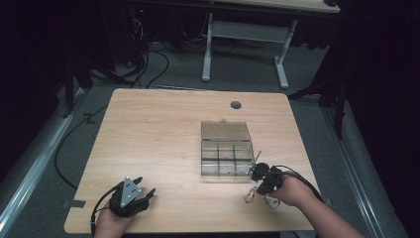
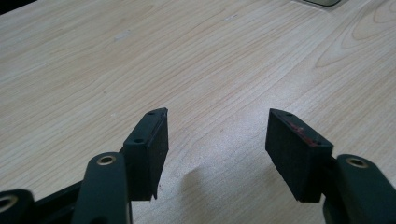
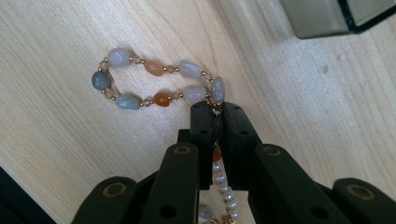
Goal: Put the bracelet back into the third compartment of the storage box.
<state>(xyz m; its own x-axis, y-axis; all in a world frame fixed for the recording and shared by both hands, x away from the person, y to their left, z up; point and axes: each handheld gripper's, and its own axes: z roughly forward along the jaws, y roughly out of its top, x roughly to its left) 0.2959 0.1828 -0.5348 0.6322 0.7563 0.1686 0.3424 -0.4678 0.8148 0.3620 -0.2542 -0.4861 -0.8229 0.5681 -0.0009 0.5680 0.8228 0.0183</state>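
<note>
Right gripper (image 3: 217, 114), jaws pinched on a beaded bracelet (image 3: 154, 84) whose loop lies on the table (image 3: 70, 140) beyond the tips, just near of the clear compartment box (image 1: 225, 148); left gripper (image 1: 132, 196), jaws wide and empty, well left of the box.

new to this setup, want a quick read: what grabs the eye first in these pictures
The right gripper, at the near right of the wooden table, is clamped on a beaded bracelet whose grey, white and orange stones loop out on the wood beyond its jaws. Just beyond it sits a clear compartment box with its lid open. The left gripper rests open at the near left, nothing between its jaws.
</note>
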